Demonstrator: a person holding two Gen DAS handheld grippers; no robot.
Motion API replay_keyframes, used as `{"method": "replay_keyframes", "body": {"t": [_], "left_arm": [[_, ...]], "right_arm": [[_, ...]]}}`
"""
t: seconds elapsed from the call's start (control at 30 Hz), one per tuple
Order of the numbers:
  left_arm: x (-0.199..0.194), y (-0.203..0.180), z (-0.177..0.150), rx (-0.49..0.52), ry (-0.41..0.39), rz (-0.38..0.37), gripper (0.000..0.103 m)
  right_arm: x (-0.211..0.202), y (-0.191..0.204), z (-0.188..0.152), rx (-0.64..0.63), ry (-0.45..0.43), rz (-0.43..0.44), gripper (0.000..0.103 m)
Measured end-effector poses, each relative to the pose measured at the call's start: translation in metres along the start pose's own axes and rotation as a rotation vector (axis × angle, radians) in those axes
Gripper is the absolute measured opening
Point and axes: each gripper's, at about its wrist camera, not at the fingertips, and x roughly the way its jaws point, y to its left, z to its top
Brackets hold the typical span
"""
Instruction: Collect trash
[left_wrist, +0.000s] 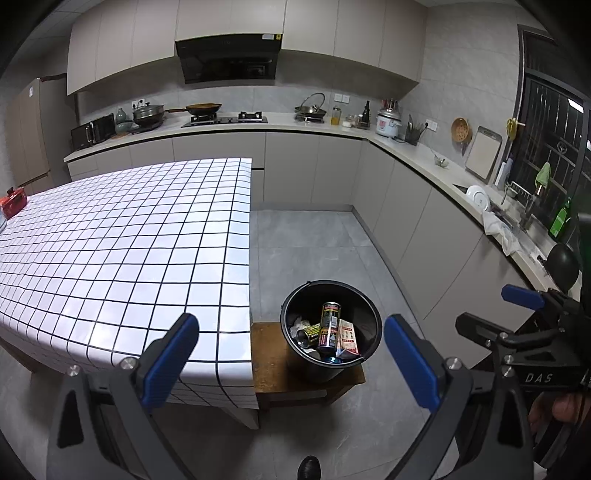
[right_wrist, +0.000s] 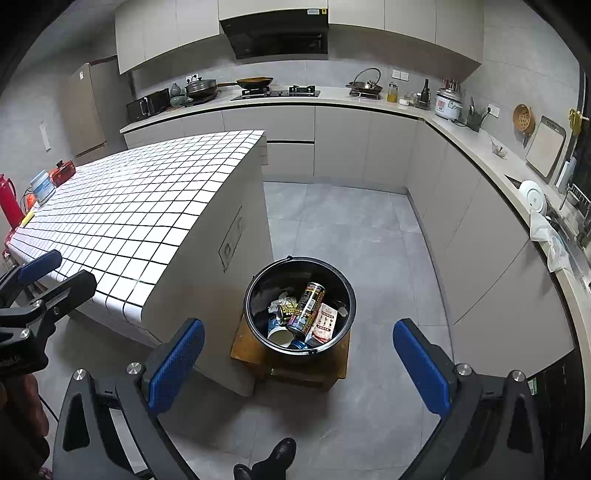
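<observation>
Home kitchen, gas hob (left_wrist: 225, 119), range hood (left_wrist: 229, 59), sink (left_wrist: 517, 218), rice cooker (left_wrist: 388, 123)

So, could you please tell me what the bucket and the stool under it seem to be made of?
The bucket looks like black plastic: smooth, glossy walls with soft reflections and a thin wire handle, though painted metal is possible. The stool looks like wood: a brown, matte, worn top with a visible slab edge.
</observation>
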Motion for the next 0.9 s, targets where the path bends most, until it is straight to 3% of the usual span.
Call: {"method": "replay_keyframes", "body": {"t": [0.9], "left_arm": [[0.0019,0.0015,-0.0023,-0.002,0.002,0.004,0.101]], "right_arm": [[0.0029,0.0026,0.0057,-0.013,-0.003,0.013,0.103]]}}
